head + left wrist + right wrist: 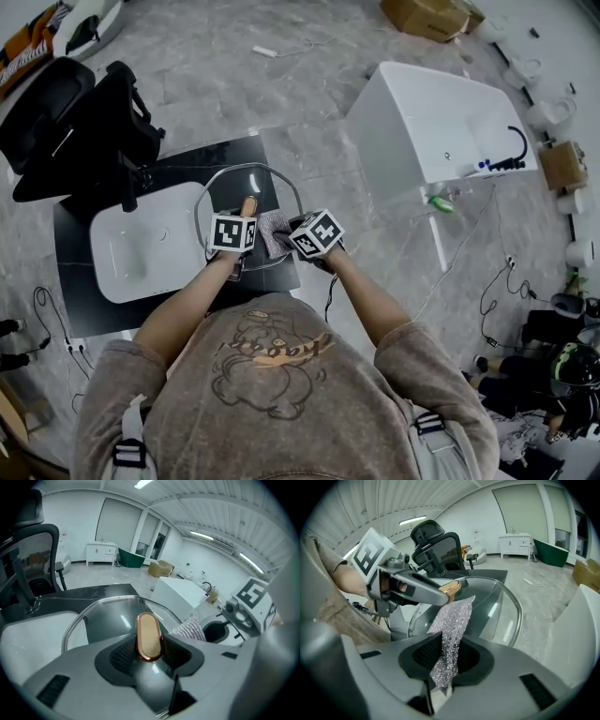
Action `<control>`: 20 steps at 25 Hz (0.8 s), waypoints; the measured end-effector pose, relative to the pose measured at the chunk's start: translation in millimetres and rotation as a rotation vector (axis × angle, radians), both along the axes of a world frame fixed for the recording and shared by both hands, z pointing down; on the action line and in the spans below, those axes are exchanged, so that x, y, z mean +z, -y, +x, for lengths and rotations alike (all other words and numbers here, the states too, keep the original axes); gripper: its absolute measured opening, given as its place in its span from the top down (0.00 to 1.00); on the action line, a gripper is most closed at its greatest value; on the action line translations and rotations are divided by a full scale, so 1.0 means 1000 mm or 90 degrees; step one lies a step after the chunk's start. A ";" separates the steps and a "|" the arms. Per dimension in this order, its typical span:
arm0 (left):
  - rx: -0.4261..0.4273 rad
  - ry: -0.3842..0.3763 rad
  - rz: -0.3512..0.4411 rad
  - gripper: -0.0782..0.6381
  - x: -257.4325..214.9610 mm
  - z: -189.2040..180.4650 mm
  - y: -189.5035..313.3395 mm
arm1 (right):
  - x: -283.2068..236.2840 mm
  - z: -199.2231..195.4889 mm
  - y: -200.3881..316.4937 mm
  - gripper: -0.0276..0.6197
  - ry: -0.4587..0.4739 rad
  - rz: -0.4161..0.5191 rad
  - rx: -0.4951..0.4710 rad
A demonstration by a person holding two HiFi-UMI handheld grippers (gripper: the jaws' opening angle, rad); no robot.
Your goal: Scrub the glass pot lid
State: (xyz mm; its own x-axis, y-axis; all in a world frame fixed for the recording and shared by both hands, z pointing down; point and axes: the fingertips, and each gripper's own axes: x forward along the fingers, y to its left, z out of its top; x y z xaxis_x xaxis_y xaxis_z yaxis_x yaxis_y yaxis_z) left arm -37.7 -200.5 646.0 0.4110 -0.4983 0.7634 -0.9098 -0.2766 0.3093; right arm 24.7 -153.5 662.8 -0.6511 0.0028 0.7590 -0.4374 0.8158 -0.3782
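Observation:
The glass pot lid [236,180] is held up over the black counter [178,159], its metal rim showing as a loop. My left gripper [246,217] is shut on the lid's copper-coloured knob [149,636], which stands between the black pads. In the left gripper view the clear glass and rim [93,607] stretch ahead of the jaws. My right gripper [292,239] is shut on a silvery scrub cloth [451,630] that hangs out towards the lid's glass [497,606]. The cloth [274,231] lies against the lid beside the knob [248,204].
A white sink basin [145,244] is set in the counter, left of the lid. A black office chair [84,131] stands at the far left. A white bathtub with a black tap [441,122] stands to the right. Cables [469,253] run over the floor.

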 end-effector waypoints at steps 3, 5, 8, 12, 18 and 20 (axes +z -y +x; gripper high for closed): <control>0.000 0.003 -0.008 0.63 0.000 -0.001 -0.001 | 0.000 -0.004 -0.015 0.82 -0.035 0.033 -0.026; 0.001 0.005 -0.011 0.63 0.000 0.000 -0.001 | -0.001 -0.005 -0.017 0.82 -0.060 0.063 -0.021; -0.001 0.009 -0.012 0.63 -0.001 0.000 0.000 | -0.001 -0.017 -0.029 0.82 -0.072 0.058 -0.019; -0.003 0.008 -0.014 0.63 -0.001 0.000 0.000 | -0.003 -0.030 -0.040 0.82 -0.063 0.039 0.004; -0.005 0.000 -0.014 0.63 0.000 0.000 0.000 | -0.015 -0.042 -0.068 0.83 0.039 -0.059 0.062; -0.006 -0.003 -0.013 0.63 -0.002 0.001 0.000 | -0.013 -0.054 -0.075 0.83 0.059 -0.075 0.070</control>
